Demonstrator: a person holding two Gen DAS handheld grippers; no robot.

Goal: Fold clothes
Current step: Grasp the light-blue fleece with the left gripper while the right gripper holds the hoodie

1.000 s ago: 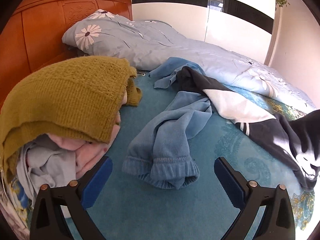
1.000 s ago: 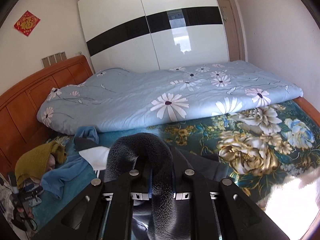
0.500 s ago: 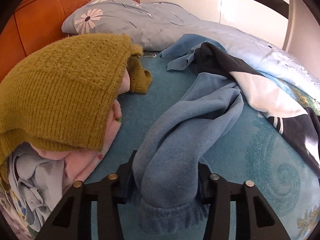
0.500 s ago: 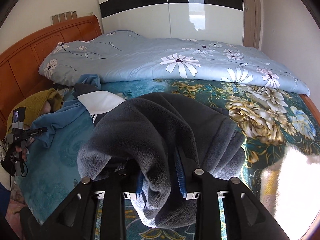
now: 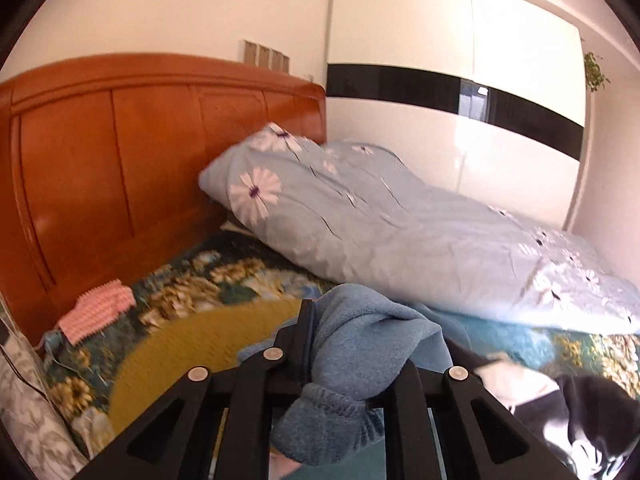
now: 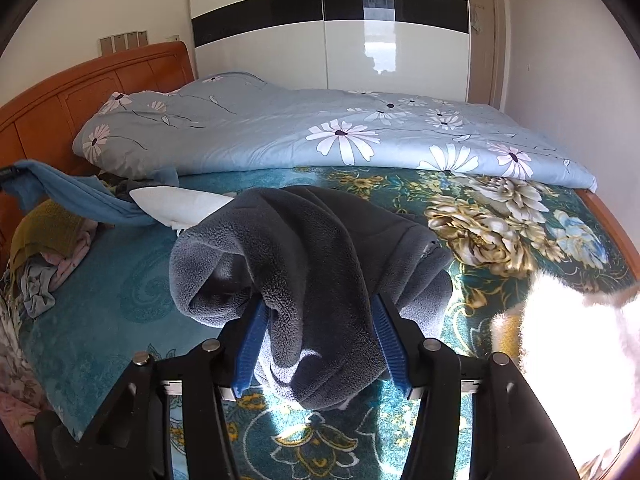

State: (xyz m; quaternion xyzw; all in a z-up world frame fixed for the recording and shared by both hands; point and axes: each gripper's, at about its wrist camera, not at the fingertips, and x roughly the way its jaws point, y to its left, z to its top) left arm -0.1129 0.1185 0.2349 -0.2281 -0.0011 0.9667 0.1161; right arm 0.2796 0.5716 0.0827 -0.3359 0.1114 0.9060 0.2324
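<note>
Since the earlier frames the left hand-held gripper [image 5: 352, 364] is no longer spread low over the bed: it is lifting away with the blue fleece garment [image 5: 360, 344], whose ribbed cuff [image 5: 328, 420] is hanging below the fingers, and its jaws are closing tight on the fabric, pinching it so that the sleeve is pulling free of the tangle. From the right wrist view that blue fleece garment is stretching as a taut band toward the wooden headboard [image 6: 80, 92], which suggests it is being drawn out for straightening. The right hand-held gripper [image 6: 316, 344] is doing the opposite: its jaws are opening, the blue pads [image 6: 252, 344] standing apart from the dark grey fleece [image 6: 320, 248] still draped between them, probably to let that piece settle on the teal floral bedspread [image 6: 120, 300], well away from the headboard. Nearer the headboard the mustard knit [image 5: 200, 344] is topping a heap of clothes, with a pink knitted item [image 5: 98, 308] lying just below the headboard. The black and white garment [image 5: 560, 404] is lying farther from the headboard, and the daisy-print quilt [image 6: 320, 132] is running from it along the bed's far side.
</note>
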